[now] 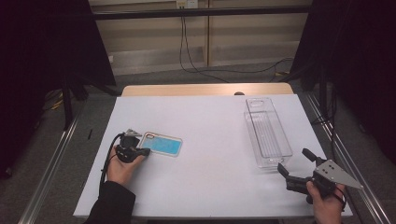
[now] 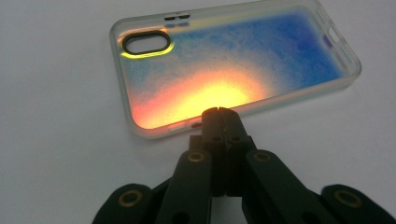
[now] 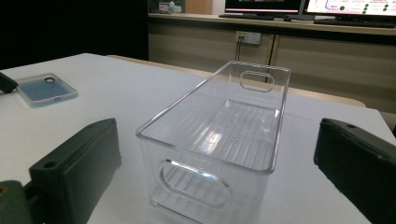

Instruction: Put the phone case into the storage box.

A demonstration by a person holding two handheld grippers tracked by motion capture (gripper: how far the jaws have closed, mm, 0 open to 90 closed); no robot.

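I am holding my left gripper (image 1: 145, 151) low over the white table (image 1: 210, 140), its jaws pressed together with nothing between them, the tips touching each other right at the near long edge of the phone case (image 1: 162, 143). In the left gripper view the closed tips (image 2: 218, 112) are meeting that edge of the case (image 2: 233, 65), though I cannot tell whether they are actually touching it or hanging just above it. The case is lying flat, open side up, on the left half of the table, its blue inside glowing yellow and orange under my gripper, its camera cutout at the end farther from the bin. My left hand (image 1: 122, 169) is resting on the table behind the gripper, the cable looping off to the side. My right gripper (image 1: 293, 163) is hovering near the front right corner of the table, jaws spread wide and holding nothing, and pointing at the near short end of the clear bin (image 1: 267, 132). In the right gripper view the bin (image 3: 219, 135) is standing upright and empty between my two open jaws but farther off, not touched by either, its oval handle slot facing me. The bin and the case are sitting well apart, the case (image 3: 45, 88) lying far off to the left behind it.
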